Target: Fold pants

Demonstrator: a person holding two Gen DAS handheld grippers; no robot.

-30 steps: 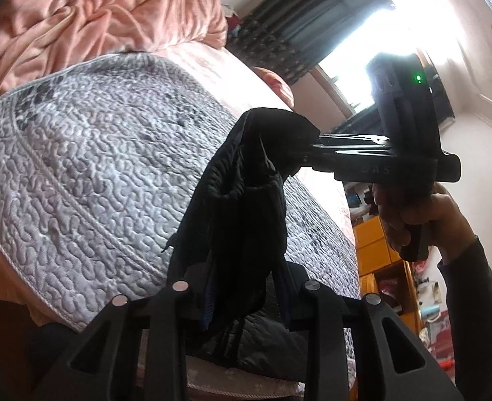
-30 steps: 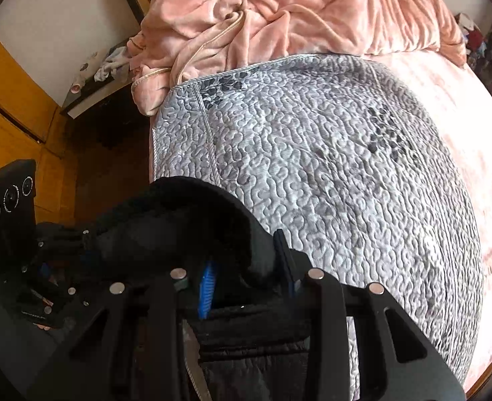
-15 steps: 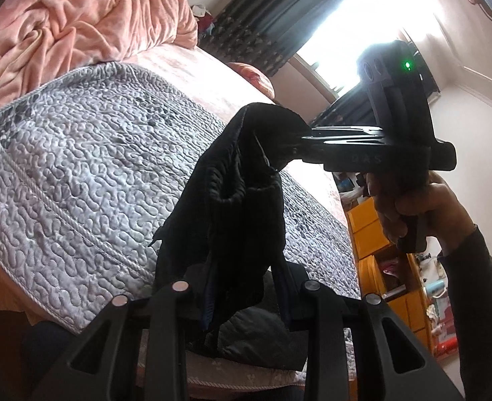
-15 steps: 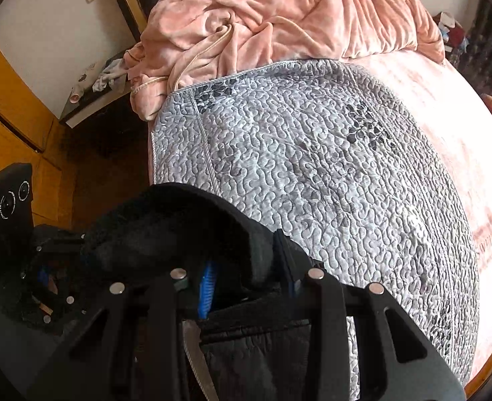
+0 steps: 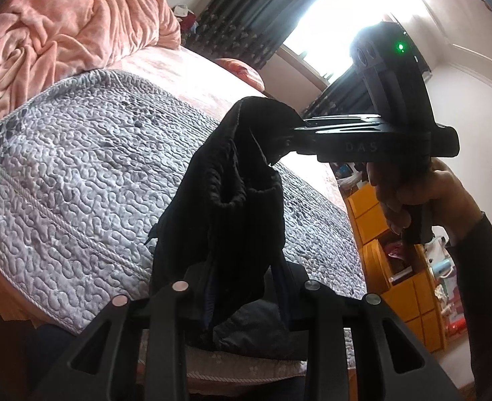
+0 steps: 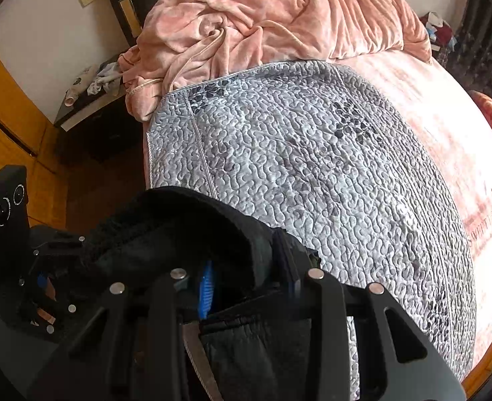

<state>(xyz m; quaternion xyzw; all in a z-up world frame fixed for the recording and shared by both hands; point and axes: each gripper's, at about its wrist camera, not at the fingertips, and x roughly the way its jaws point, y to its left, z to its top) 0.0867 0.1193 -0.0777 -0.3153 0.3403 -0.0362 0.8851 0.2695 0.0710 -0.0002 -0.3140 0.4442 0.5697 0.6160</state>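
I hold the black pants (image 5: 232, 180) up in the air over the near edge of the bed, one gripper on each end of the bunched waistband. My left gripper (image 5: 242, 300), at the bottom of its own view, pinches a thick fold of cloth between its jaws. My right gripper (image 5: 289, 133) comes in from the right of that frame, held by my right hand (image 5: 409, 193), and its jaws bite the top of the fabric. Lifting from two points lets the legs hang free and shake straight before I lay them on the grey quilt (image 6: 312, 167). The pants' long axis runs roughly top to bottom in the left view, their lower part draped over the bed's edge. The pink blanket (image 6: 279, 16) sits at the top, well clear.
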